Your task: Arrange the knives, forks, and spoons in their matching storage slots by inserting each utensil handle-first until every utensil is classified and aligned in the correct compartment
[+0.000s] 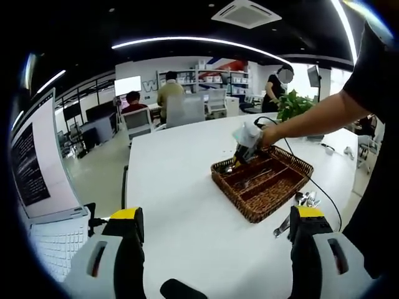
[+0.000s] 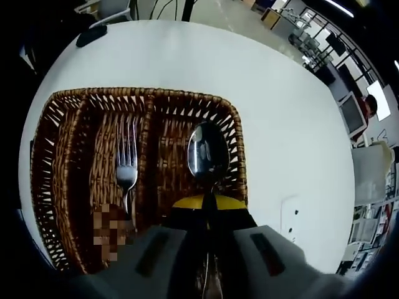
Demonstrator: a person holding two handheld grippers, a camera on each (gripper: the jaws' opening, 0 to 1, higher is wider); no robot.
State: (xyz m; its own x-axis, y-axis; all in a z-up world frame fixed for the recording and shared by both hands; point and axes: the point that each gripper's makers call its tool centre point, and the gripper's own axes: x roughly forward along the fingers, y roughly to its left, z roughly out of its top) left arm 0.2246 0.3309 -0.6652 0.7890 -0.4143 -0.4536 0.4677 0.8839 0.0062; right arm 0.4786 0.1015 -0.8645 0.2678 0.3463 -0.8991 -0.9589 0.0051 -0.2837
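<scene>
A brown wicker basket (image 2: 232,119) with three long compartments lies on the white table (image 2: 293,124). A fork (image 2: 126,163) rests in its middle compartment. My right gripper (image 2: 209,204) is shut on a spoon (image 2: 207,152), whose bowl points away over the right-hand compartment. In the left gripper view the same basket (image 1: 232,194) sits mid-table, and a person's hand holds the right gripper (image 1: 240,156) down at its far-left end. Several loose utensils (image 1: 300,200) lie on the table beside the basket. My left gripper (image 1: 218,215) stands open and low over the near table, holding nothing.
An open laptop (image 1: 37,168) stands at the table's left edge. A black cable (image 1: 315,184) trails across the table past the basket. A potted plant (image 1: 293,103) sits at the far end. Chairs and several people are in the office behind.
</scene>
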